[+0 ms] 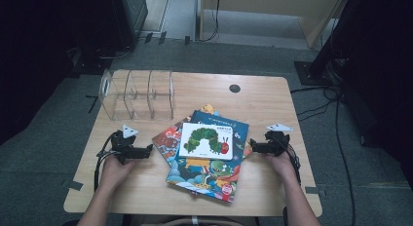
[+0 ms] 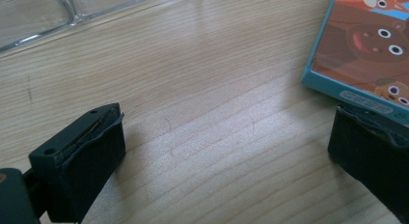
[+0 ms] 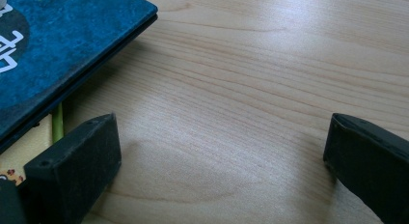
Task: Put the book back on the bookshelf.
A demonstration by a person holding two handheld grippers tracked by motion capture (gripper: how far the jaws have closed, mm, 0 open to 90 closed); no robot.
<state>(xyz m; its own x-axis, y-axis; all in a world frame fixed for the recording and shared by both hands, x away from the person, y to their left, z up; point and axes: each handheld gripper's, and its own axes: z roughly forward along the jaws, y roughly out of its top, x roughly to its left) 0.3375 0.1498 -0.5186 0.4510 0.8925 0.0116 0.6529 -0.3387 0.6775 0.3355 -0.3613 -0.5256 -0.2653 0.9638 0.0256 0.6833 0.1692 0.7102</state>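
Seen from above, a person sat at the near edge of a wooden desk (image 1: 263, 97), both forearms reaching in from that edge with wrists low and each hand wrapped around a black gripper. The left gripper (image 1: 146, 151) pointed inward toward the middle of the desk, its jaws spread wide with nothing between them but bare wood; in its own view one jaw stood just beside the corner of a brown picture book (image 2: 366, 45), and whether they touched could not be told. The right gripper (image 1: 253, 147) mirrored it from the other side, jaws likewise released and empty, one of them close to the edge of a dark blue book (image 3: 53, 50). Between the two grippers lay a fanned stack of books (image 1: 207, 175) near the desk's middle, reaching toward the near edge, with a white caterpillar book (image 1: 207, 141) on top. A clear divided rack (image 1: 139, 94) stood at the far left corner. Open wood remained along the far edge, the right edge and the near left corner.
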